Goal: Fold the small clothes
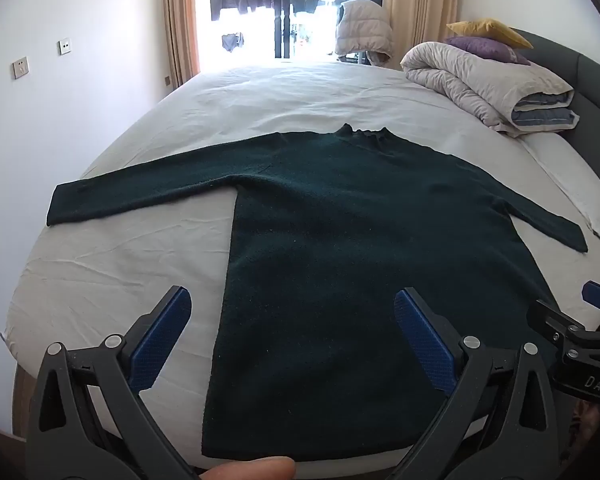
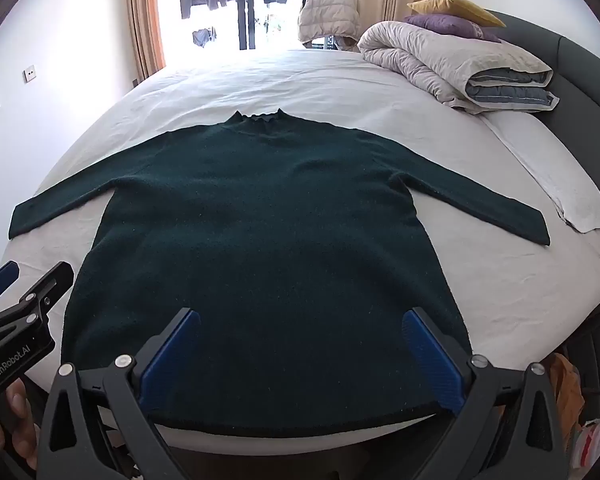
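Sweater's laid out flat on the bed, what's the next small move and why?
Probably bring the left gripper to the left sleeve's cuff and fold it across the dark green sweater: both sleeves lie spread out, and both grippers hang open, holding nothing.

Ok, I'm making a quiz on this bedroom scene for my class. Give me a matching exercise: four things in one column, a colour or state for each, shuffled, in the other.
Things:
1. sweater
2. top pillow
3. quilt
4. right gripper

Descriptions:
A. yellow
B. jaws wide open, holding nothing
C. dark green, spread flat with sleeves out
D. folded, at the head of the bed

Pairs: 1-C, 2-A, 3-D, 4-B
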`<state>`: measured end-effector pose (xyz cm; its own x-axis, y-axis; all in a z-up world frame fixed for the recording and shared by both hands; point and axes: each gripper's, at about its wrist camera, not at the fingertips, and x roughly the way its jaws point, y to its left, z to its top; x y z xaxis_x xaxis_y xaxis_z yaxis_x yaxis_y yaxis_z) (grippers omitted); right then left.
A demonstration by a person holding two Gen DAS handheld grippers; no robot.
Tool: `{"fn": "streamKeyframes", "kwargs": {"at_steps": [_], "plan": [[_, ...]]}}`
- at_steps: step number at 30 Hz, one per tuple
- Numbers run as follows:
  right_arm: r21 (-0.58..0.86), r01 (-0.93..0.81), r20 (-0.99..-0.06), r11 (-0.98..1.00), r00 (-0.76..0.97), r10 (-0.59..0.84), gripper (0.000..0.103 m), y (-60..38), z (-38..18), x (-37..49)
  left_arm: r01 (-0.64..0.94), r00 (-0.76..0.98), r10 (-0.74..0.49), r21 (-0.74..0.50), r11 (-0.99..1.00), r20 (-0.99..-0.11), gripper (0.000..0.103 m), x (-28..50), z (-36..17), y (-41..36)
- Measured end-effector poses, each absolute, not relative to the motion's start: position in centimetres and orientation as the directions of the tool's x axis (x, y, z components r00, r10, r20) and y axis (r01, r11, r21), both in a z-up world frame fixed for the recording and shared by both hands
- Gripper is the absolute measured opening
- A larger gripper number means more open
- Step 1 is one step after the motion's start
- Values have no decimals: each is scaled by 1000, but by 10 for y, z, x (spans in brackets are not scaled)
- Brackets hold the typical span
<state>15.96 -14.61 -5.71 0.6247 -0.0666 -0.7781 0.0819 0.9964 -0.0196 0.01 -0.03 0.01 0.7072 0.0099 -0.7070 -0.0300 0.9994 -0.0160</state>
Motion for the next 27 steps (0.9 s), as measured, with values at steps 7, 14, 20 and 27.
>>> {"fn": "streamKeyframes", "kwargs": {"at_steps": [7,14,20,27], "plan": [[-31,82,-778,996,624,-75,103,-145,-55,160,-31,708,13,-13,999,-706,103,0,0,-1],[-29,78,-776,997,626,-72,103,-148,-53,159,-31,705,10,-16,999,-709,103,0,-2,1],[-42,76,-777,996,625,-81,103,-146,-60,158,-31,705,12,-14,999,-709,103,1,-2,0],[-34,76,-781,997,620,-74,103,-146,-61,158,-32,705,12,-15,999,-709,103,-1,-3,-1]]}}
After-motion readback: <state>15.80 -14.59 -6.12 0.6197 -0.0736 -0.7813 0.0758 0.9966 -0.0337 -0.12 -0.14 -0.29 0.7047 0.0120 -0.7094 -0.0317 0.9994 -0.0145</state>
